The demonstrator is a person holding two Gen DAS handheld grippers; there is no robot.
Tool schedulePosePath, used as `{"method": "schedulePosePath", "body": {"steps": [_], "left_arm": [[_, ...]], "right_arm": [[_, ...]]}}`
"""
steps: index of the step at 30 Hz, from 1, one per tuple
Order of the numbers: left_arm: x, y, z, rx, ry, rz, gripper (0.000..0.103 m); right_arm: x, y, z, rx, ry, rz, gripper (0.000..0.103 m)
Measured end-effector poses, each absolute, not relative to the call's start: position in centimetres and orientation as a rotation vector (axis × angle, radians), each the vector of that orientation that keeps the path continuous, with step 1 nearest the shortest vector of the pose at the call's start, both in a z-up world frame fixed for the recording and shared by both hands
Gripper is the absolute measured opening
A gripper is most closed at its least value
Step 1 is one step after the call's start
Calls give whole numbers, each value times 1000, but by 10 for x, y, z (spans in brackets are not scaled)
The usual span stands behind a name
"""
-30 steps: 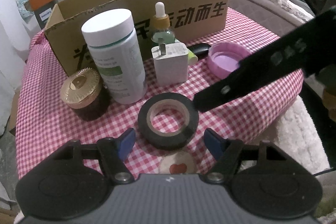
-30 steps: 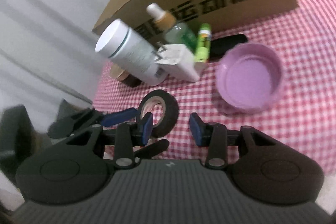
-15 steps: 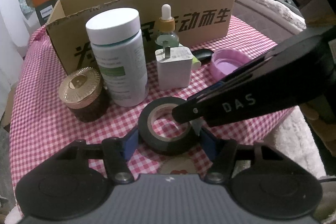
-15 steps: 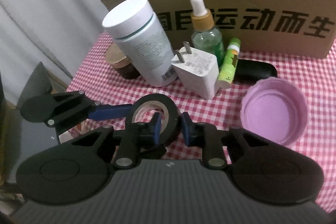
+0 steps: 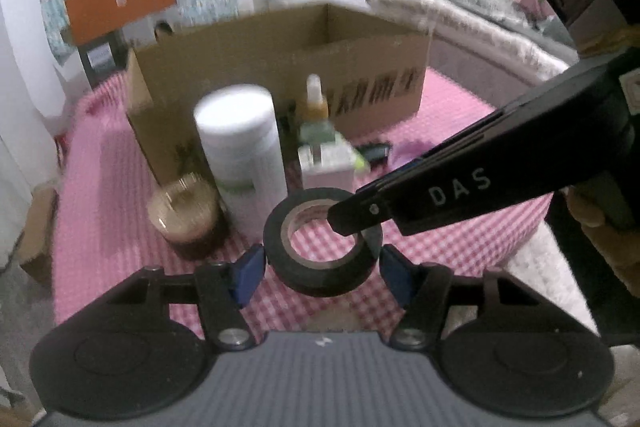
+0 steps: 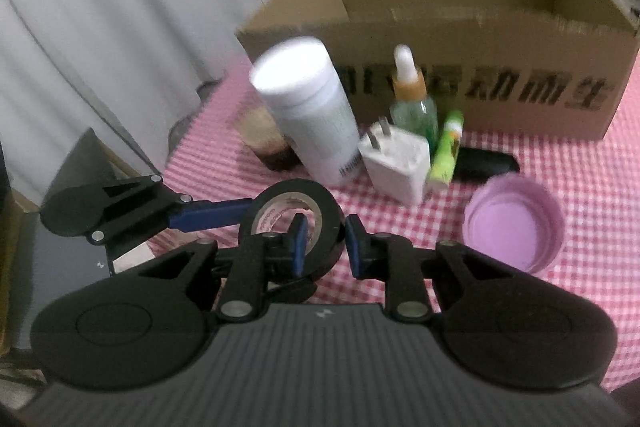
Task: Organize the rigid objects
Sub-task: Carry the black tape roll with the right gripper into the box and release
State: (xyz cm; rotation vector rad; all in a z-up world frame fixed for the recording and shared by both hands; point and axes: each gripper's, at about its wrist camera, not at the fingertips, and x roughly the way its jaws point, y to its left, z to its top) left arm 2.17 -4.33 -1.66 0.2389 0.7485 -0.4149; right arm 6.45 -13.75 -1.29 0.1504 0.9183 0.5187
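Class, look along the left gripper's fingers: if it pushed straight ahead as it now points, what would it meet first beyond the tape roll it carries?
Probably the white bottle or the white plug adapter, standing just beyond the black tape roll gripped between the left gripper; depth is unclear.

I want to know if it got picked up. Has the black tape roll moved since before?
Yes. The black tape roll has risen off the checked tablecloth, gripped by both grippers, and now overlaps the white bottle's base.

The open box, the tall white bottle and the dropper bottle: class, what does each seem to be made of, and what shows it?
Box: brown corrugated cardboard, matte, with a rough torn rim.
Tall white bottle: probably plastic, smooth and opaque.
Dropper bottle: clear greenish glass or plastic, too blurred to tell which.
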Motion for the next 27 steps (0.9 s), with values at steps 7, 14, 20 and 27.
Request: {"method": "schedulePosePath", "body": {"steps": [7, 14, 20, 27], "left_arm": [[31, -37, 48, 219, 621, -387, 64], [90, -35, 91, 196, 625, -372, 64], [172, -32, 85, 160, 788, -391, 64], [243, -37, 41, 177, 994, -386, 64]], "right_arm": [[63, -143, 55, 137, 749, 550, 20], [119, -152, 105, 121, 707, 584, 20], [209, -162, 102, 173, 846, 593, 20], [297, -168, 50, 266, 1083, 587, 20]]}}
